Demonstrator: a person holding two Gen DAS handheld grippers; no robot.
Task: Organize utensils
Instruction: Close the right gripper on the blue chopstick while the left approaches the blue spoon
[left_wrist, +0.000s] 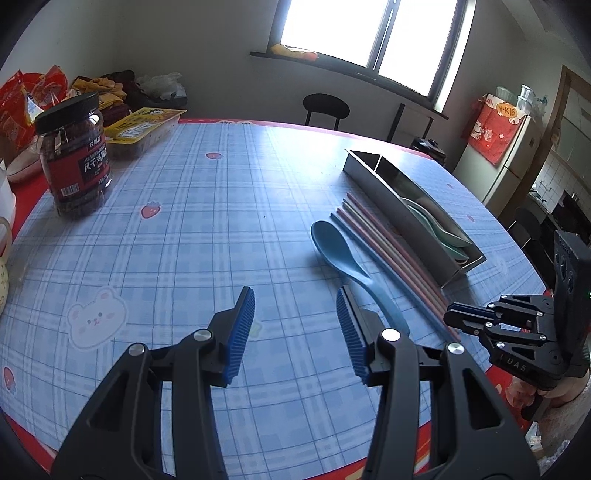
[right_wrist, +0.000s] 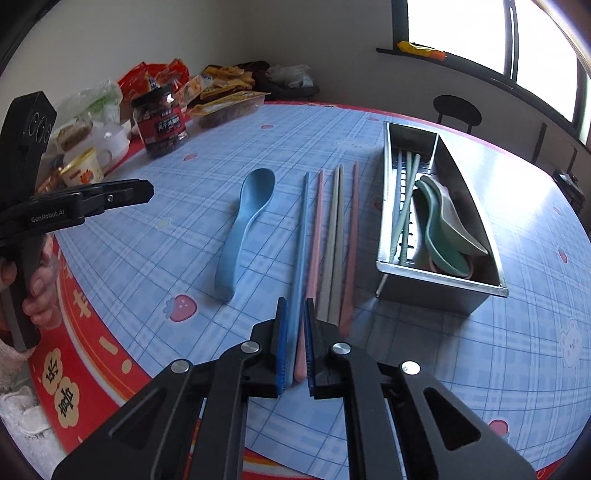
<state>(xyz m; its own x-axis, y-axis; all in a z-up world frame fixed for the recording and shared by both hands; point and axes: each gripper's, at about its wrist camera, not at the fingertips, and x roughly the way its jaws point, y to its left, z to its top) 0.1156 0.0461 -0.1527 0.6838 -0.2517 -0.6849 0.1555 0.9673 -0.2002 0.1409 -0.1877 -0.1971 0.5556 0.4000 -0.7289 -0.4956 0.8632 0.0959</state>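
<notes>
Pinching the blue chopstick (right_wrist: 301, 236) and pink chopstick (right_wrist: 314, 236), my right gripper (right_wrist: 295, 314) aligns lengthwise beside the steel utensil tray (right_wrist: 436, 291) holding spoons (right_wrist: 443, 229); left gripper (left_wrist: 295, 301) spread.

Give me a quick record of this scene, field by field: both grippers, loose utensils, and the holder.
left gripper: open, empty, above the table
right gripper: shut on the blue chopstick and a pink chopstick at their near ends
blue spoon: loose on the tablecloth, left of the chopsticks
metal holder: two compartments, chopsticks in the left one, spoons in the right one
</notes>
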